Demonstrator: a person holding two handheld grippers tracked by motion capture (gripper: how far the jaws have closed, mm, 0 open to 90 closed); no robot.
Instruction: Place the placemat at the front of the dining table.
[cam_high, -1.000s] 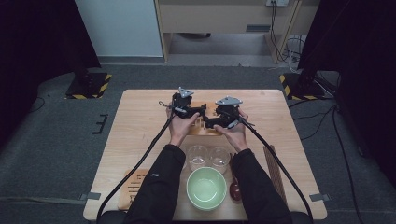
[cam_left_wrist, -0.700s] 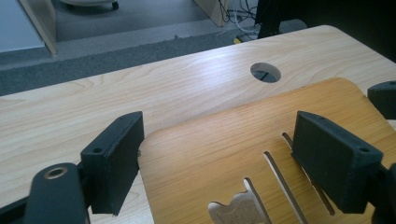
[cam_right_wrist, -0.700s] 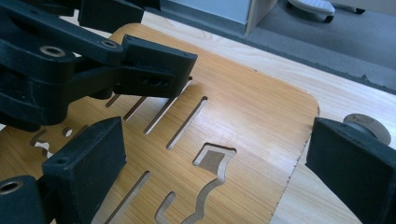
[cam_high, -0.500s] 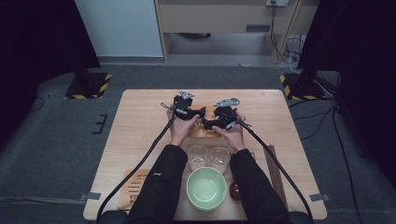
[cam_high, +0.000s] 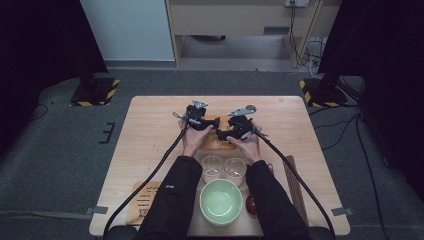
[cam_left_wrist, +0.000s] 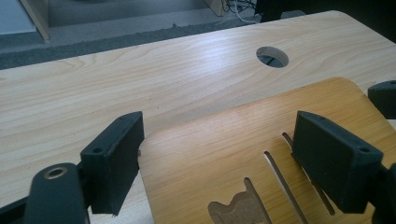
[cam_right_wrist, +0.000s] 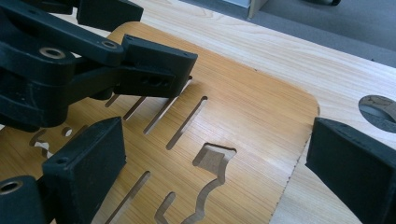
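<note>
Jaws parted — left gripper, right gripper, slotted board

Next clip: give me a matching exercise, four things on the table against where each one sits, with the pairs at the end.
Things:
1. slotted wooden board
2. pale green bowl
3. two clear glass cups
4. round hole in the tabletop

Places:
A. nearest the person, between the forearms
B. between the bowl and the hands
C. between both grippers' open jaws
D. beyond the board, toward the table's far edge

Pairs: 1-C, 2-A, 3-B, 4-D
</note>
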